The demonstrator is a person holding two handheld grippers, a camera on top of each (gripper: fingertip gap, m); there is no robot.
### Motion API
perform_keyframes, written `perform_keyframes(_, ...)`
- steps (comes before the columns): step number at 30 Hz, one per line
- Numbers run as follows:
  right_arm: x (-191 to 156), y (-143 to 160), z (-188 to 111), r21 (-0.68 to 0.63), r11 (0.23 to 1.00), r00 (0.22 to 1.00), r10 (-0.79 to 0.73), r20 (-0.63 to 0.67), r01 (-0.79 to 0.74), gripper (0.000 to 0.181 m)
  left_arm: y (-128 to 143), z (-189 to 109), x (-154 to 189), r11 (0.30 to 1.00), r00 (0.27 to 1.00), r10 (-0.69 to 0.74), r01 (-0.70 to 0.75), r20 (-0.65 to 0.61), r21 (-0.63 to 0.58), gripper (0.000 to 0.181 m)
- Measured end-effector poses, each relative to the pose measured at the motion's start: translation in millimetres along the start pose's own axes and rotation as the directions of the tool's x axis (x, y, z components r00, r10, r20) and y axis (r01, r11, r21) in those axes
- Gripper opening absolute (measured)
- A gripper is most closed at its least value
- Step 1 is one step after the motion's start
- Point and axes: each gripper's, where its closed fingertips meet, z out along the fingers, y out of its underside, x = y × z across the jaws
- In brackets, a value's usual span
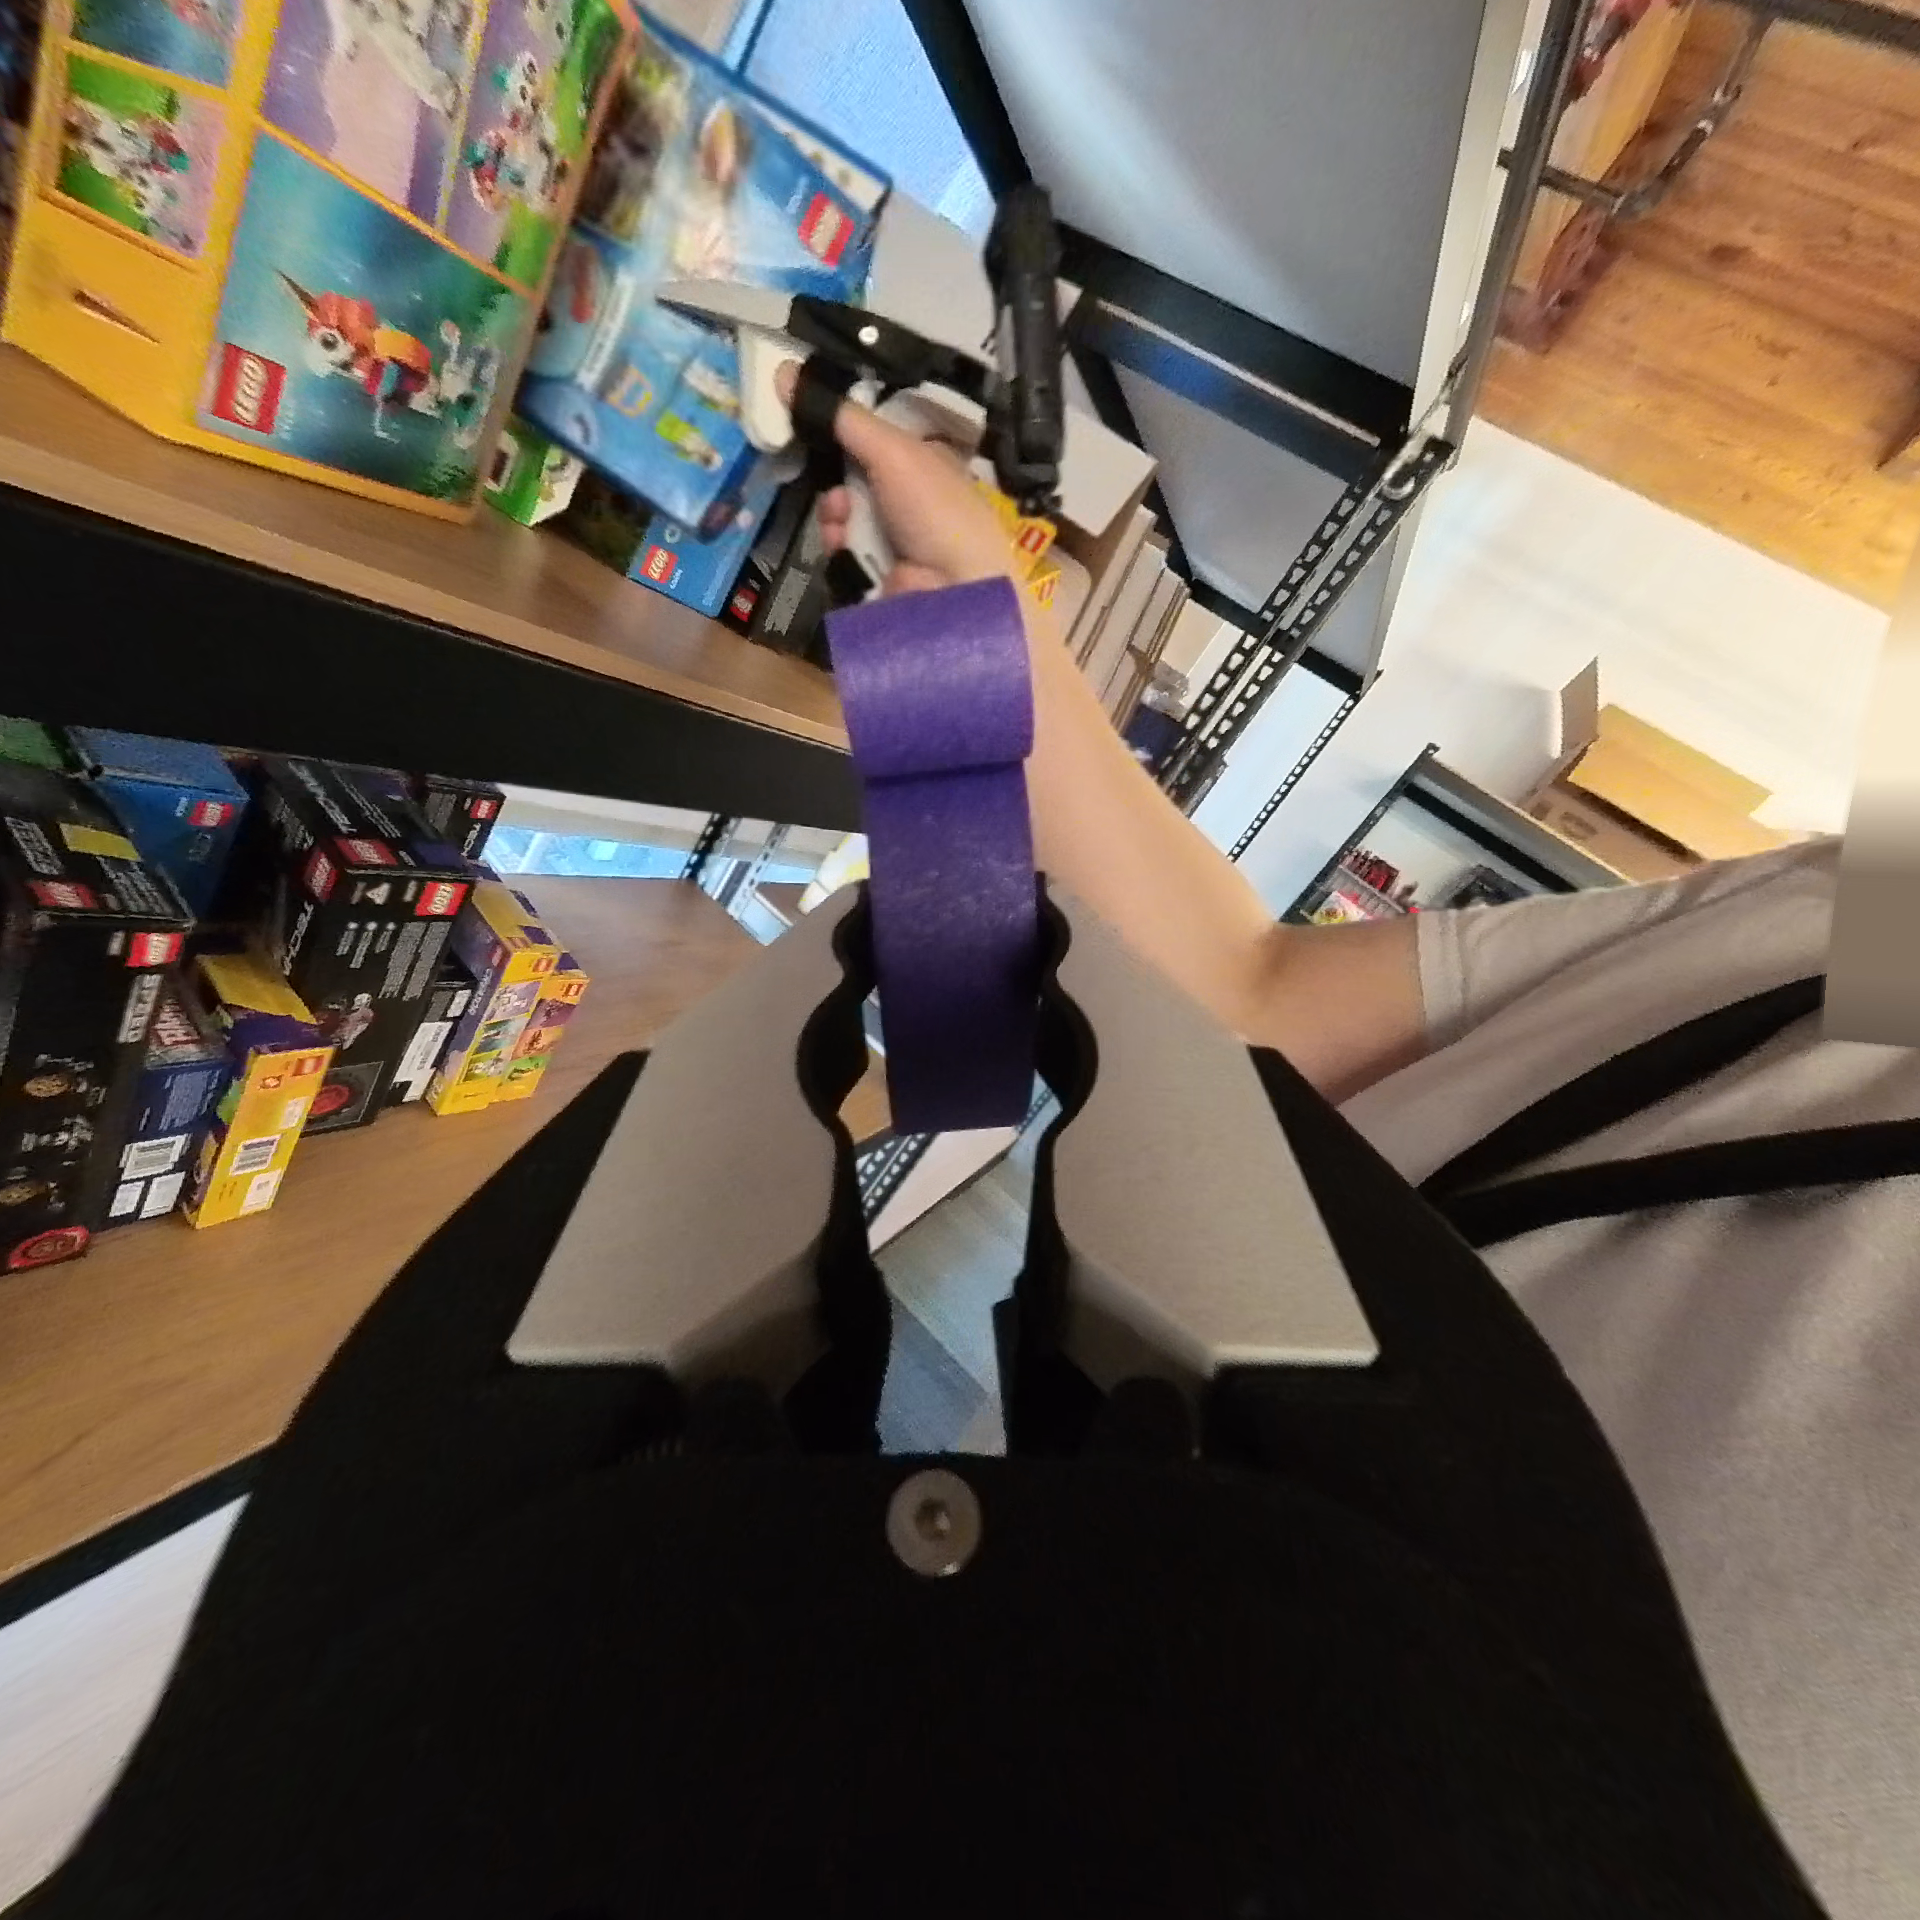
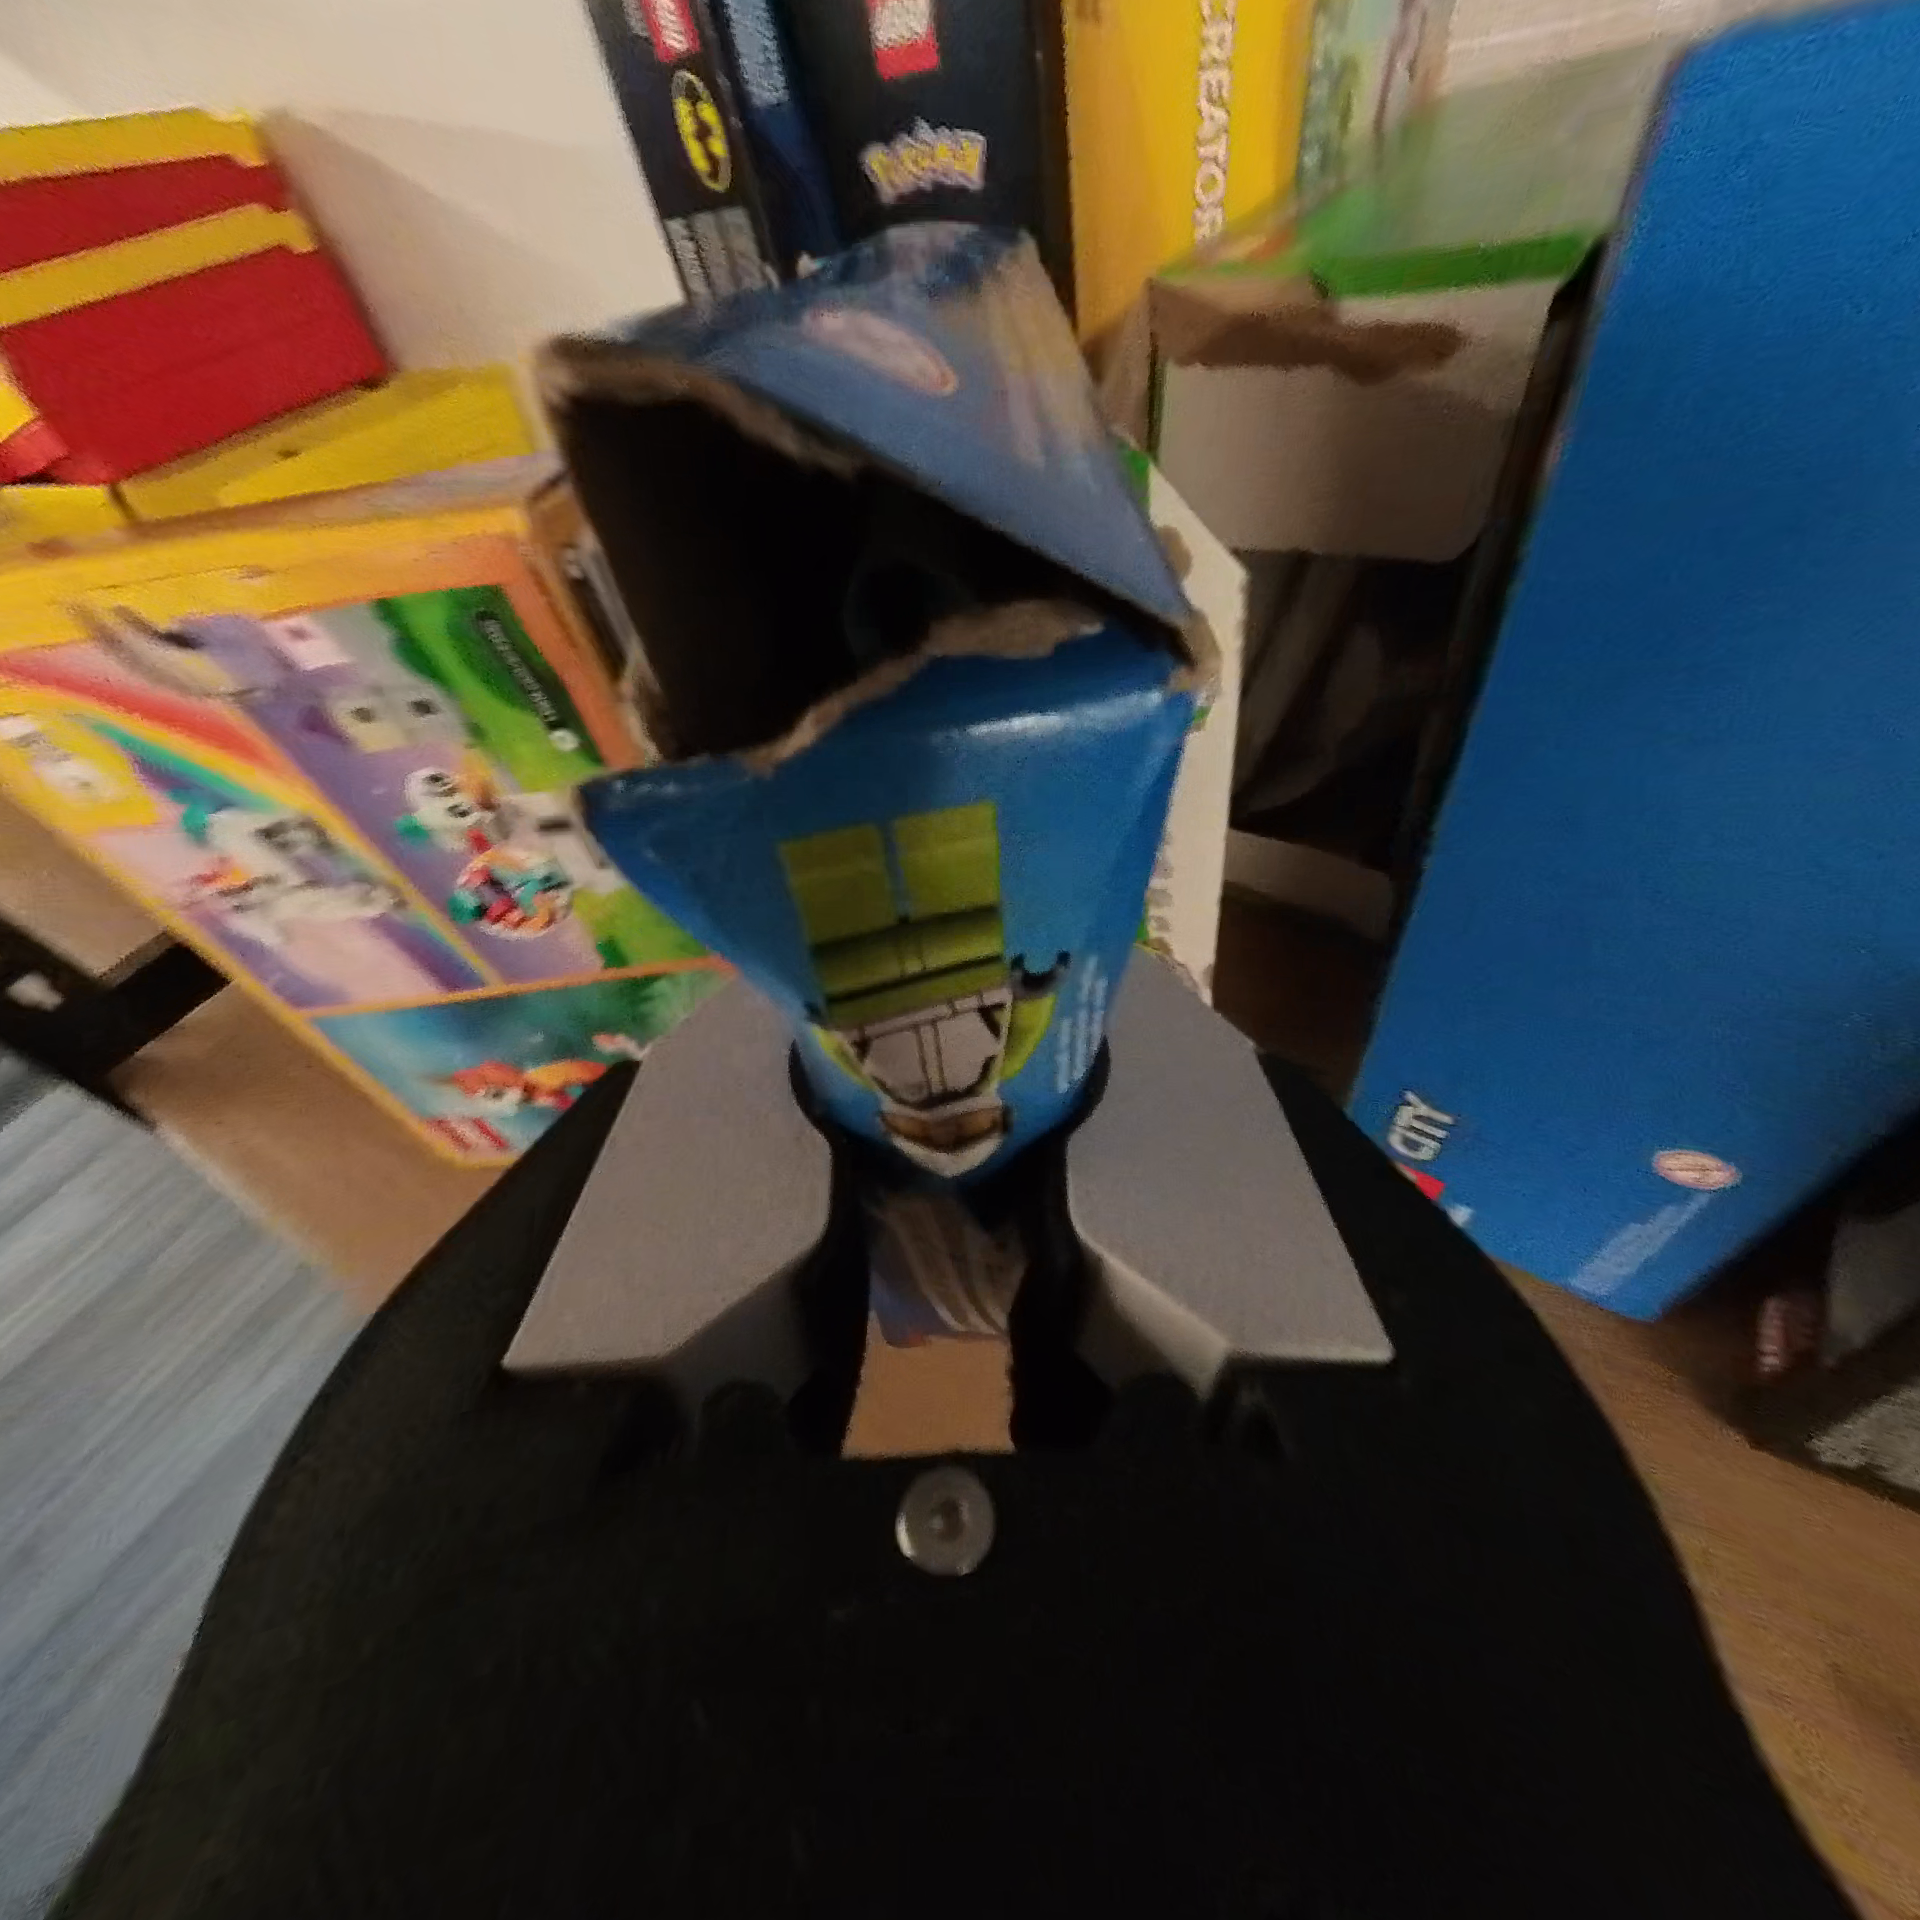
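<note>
My left gripper (image 1: 951, 935) is shut on a purple roll of tape (image 1: 940, 790) and holds it edge-on in the air in front of the shelves. My right gripper (image 2: 951, 1101) is shut on the end of a small blue cardboard box (image 2: 914, 831). The box's far end is torn open, with a dark inside. The right gripper also shows in the left wrist view (image 1: 727, 322), held by a person's hand (image 1: 914, 488) up at the upper shelf (image 1: 312, 582) among blue boxes.
Toy brick boxes crowd both wooden shelves: a big yellow one (image 1: 281, 208) above, black and yellow ones (image 1: 343, 935) below. Around the held box stand a tall blue box (image 2: 1662, 727), a yellow picture box (image 2: 343, 790) and dark boxes (image 2: 831, 135). The person's arm (image 1: 1164, 862) crosses right. There is about 40 cm between the tips of the two grippers.
</note>
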Motion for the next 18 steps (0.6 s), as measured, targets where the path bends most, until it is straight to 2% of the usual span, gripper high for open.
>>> perform_keyframes(6,12,13,55,-0.002,0.999,0.988,0.051,-0.144,-0.051,0.032,-15,-21,-16,1.000,1.000,0.015,-0.015,0.001,0.014,0.025)
perform_keyframes(9,18,12,74,0.011,1.000,0.983,-0.008,-0.183,0.010,0.032,-31,-19,-20,0.999,1.000,0.014,-0.013,-0.024,0.040,0.026)
perform_keyframes(12,23,14,85,0.011,0.998,0.976,-0.065,-0.209,0.068,0.033,-52,-9,-21,0.997,0.997,0.073,-0.071,-0.040,0.035,0.026)
perform_keyframes(14,28,21,91,-0.024,0.996,0.972,-0.094,-0.216,0.091,0.042,-65,0,-22,0.993,0.992,0.117,-0.116,-0.043,0.028,0.026)
perform_keyframes(18,19,19,82,0.005,0.995,0.984,-0.094,-0.152,0.096,0.049,-81,18,-22,0.986,0.985,0.166,-0.165,-0.042,0.019,0.026)
